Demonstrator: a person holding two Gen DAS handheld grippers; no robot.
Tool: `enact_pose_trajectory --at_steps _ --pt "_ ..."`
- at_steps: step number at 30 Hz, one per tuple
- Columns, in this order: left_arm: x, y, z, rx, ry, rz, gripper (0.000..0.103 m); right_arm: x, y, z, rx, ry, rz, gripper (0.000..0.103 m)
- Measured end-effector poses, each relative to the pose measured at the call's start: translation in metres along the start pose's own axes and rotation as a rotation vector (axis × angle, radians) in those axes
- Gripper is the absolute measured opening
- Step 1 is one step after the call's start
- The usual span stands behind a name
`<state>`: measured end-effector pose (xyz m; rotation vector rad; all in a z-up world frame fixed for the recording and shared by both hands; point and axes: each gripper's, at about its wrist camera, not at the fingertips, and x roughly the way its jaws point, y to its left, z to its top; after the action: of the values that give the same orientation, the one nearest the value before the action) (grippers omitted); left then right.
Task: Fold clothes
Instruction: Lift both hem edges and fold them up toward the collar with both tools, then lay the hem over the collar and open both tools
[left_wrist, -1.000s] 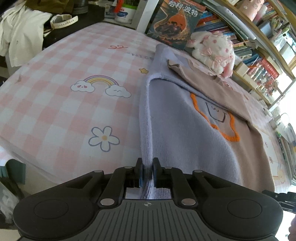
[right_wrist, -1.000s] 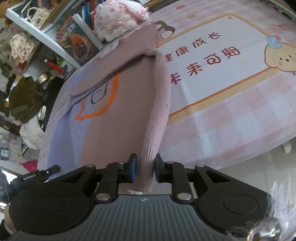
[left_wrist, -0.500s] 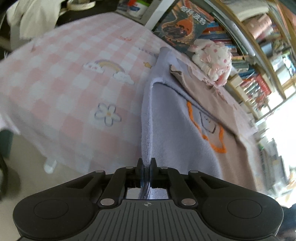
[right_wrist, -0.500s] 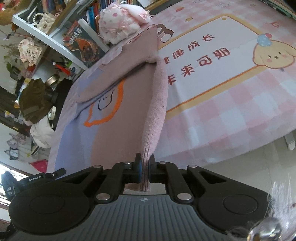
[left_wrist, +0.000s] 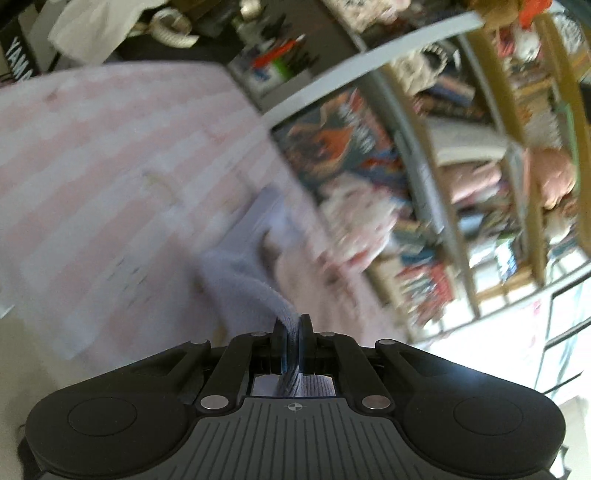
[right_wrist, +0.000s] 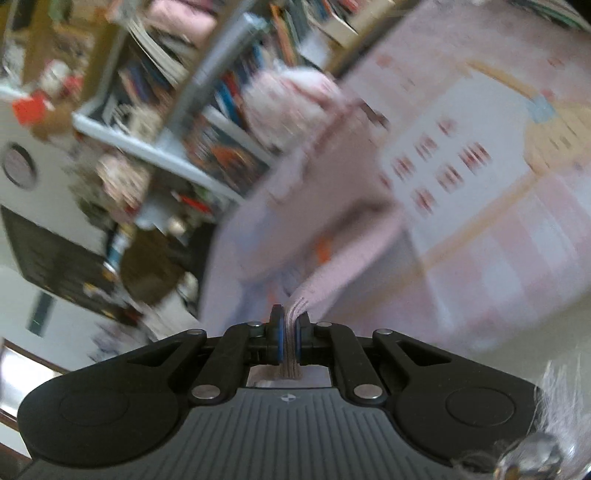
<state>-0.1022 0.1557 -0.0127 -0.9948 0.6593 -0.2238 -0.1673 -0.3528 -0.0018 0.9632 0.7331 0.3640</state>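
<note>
Knit sweater (left_wrist: 240, 291) hem clamped by left hand-held gripper (left_wrist: 291, 345) and right hand-held gripper (right_wrist: 290, 343).

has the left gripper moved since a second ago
Yes. The left gripper, shut on the sweater hem, has lifted and rolled: the bookshelf now fills the right of its view, and the pink checked bedspread has dropped away.

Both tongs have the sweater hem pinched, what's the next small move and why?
Probably carry the hem up and forward toward the collar. The left tongs are shut on the lilac edge of the sweater, the right tongs on its pink edge, and the rest lies on the bed.
</note>
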Motion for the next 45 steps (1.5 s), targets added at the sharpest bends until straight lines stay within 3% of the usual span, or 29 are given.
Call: enact_pose_trajectory --at_steps 3,7,19,22,24,28,34,38,40,41,42,45 --pt "0.024 -0.011 0.019 -0.005 -0.041 -0.032 0.004 0.013 0.006 0.026 0.021 -0.060 0.034 0.006" --pt "0.066 -0.020 0.048 0.025 -0.046 -0.002 0.004 0.043 0.010 0.060 0.037 -0.123 0.020 0.006" --pt "0.157 -0.009 0.098 0.110 0.083 0.107 0.006 0.141 -0.008 0.129 0.076 -0.129 -0.167 0.006" --pt "0.171 -0.009 0.107 0.149 0.137 0.144 0.024 0.155 -0.014 0.136 0.086 -0.129 -0.215 0.012" --pt "0.171 -0.012 0.114 0.202 0.133 0.170 0.053 0.160 -0.014 0.140 0.067 -0.151 -0.277 0.042" --pt "0.164 -0.023 0.115 0.431 0.083 0.215 0.058 0.169 -0.005 0.137 -0.116 -0.140 -0.390 0.045" --pt "0.191 -0.036 0.093 0.731 0.169 0.283 0.058 0.204 0.008 0.125 -0.480 -0.034 -0.574 0.045" --pt "0.215 -0.040 0.082 0.840 0.183 0.299 0.054 0.231 0.008 0.122 -0.608 0.009 -0.641 0.044" --pt "0.224 -0.042 0.077 0.898 0.212 0.282 0.018 0.240 0.005 0.125 -0.612 0.019 -0.648 0.042" --pt "0.226 -0.046 0.074 0.944 0.211 0.299 0.004 0.241 0.004 0.126 -0.607 0.026 -0.649 0.031" --pt "0.218 -0.052 0.071 0.982 0.178 0.291 0.004 0.242 0.003 0.126 -0.600 0.034 -0.651 0.006" --pt "0.192 -0.068 0.076 0.985 0.077 0.229 0.004 0.226 0.014 0.127 -0.569 -0.016 -0.607 0.006"
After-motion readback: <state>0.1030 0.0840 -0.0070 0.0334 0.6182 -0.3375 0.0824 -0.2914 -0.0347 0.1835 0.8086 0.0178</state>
